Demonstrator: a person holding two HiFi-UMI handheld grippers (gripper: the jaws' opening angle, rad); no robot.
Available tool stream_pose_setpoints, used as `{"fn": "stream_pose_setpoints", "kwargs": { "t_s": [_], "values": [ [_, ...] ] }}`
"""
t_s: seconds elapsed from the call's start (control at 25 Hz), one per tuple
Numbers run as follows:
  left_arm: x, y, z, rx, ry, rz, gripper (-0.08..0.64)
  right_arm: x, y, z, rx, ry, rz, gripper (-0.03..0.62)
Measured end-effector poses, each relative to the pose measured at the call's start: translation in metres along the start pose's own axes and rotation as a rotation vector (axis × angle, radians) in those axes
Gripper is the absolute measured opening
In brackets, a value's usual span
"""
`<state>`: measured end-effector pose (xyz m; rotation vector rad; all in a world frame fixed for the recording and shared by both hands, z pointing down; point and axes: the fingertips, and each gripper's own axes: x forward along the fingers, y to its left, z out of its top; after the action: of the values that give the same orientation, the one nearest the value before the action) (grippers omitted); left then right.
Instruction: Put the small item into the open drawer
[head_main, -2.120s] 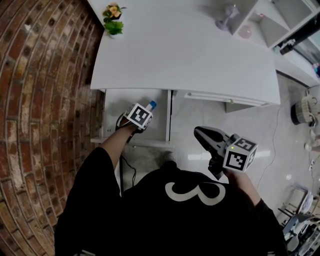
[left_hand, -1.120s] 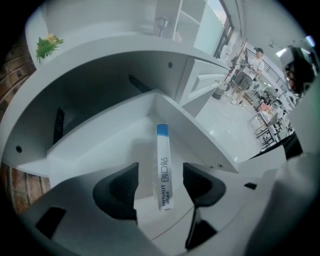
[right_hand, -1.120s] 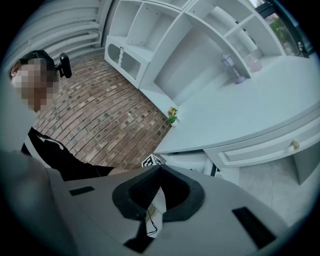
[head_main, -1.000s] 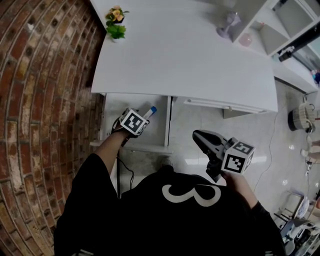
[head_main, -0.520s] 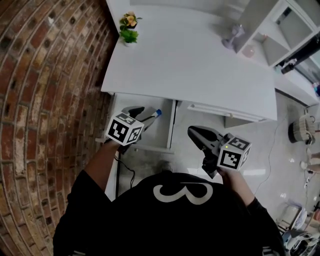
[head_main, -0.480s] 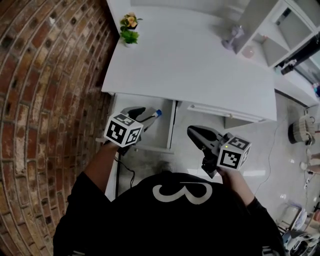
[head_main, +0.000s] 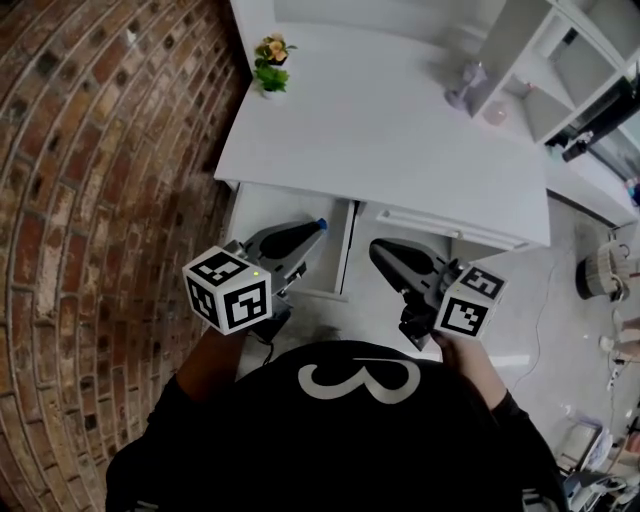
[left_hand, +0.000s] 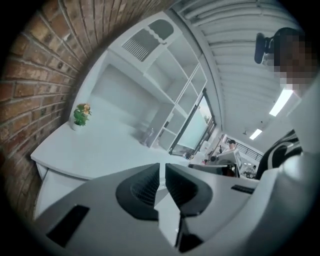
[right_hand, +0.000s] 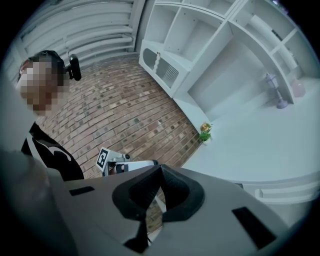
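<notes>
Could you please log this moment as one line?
left tongs: closing, empty | right tongs: shut, empty | blue-capped item: in open drawer

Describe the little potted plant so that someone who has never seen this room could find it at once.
Find the white desk beside the brick wall. At its far corner on the wall side stands the small potted plant. It is the only green thing on the desktop, topped with orange flowers, apart from the pale lilac ornament at the opposite end.

Potted plant (head_main: 270, 75) on desk (head_main: 400, 130), open drawer (head_main: 275, 205) beneath its left front.
</notes>
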<state>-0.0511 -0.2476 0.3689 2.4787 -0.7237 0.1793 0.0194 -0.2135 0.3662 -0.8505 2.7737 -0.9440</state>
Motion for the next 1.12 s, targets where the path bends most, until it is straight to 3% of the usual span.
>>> {"fn": "stream_pose_setpoints", "kwargs": {
  "t_s": [0.24, 0.4, 0.76, 1.12],
  "values": [
    [-0.015, -0.048, 0.005, 0.057, -0.041, -0.068, 0.005, -0.009, 0.027, 0.011, -0.036, -0.059, 0.036, 0.009],
    [-0.025, -0.063, 0.004, 0.040, -0.075, -0.090, 0.005, -0.016, 0.045, 0.015, -0.064, -0.102, 0.052, 0.009],
    [-0.046, -0.069, 0.005, 0.041, -0.114, -0.068, 0.004, -0.011, 0.077, 0.011, -0.122, -0.089, 0.128, 0.009],
    [-0.048, -0.068, 0.001, 0.046, -0.107, -0.058, 0.005, -0.010, 0.072, 0.006, -0.115, -0.082, 0.123, 0.009]
  ]
}}
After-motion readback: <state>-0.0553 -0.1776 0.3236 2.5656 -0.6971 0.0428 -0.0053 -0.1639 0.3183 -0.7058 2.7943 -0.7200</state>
